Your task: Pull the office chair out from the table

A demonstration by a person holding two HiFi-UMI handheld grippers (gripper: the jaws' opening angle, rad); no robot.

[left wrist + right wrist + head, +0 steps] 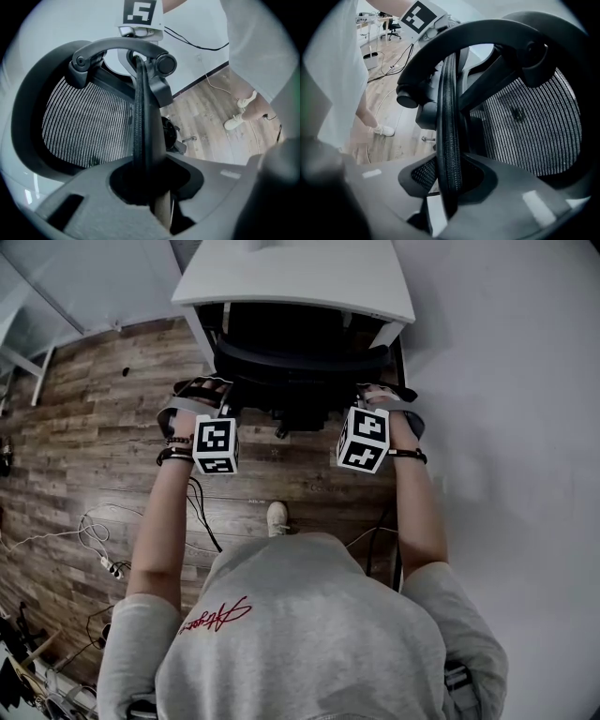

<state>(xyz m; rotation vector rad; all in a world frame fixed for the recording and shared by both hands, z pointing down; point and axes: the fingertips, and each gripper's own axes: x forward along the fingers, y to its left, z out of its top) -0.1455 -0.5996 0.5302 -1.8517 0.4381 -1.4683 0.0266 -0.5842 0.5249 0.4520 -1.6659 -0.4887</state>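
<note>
- Office chair [298, 367]: black with a mesh back. It stands straight ahead of both grippers, seat tucked under the white table [300, 282]. The top of its backrest shows just clear of the table's near edge.
- Backrest rim [142, 136]: a padded black edge that runs up between the jaws in each gripper view.
- Left gripper [147, 176]: clamped on the chair's left side, with the rim pinched between both jaws. The mesh panel [84, 126] spreads to the left of the jaws, and the curved black frame arches above them.
- Right gripper [450, 173]: clamped on the opposite side of the same backrest, jaws closed onto the rim. The mesh lies to the right of its jaws.
- Head view: the two grippers sit level with each other at the backrest's two ends. The chair's width lies between them and both arms are stretched forward.
- Floor [94, 446]: dark wood planks under and behind the grippers.
- Cables [98, 540]: loose loops on the floor, behind and outward of the left gripper.
- White shoe [277, 517]: on the floor between the two arms, nearer the person than the grippers.
- Wall [506, 427]: plain and pale, just outward of the right gripper.
</note>
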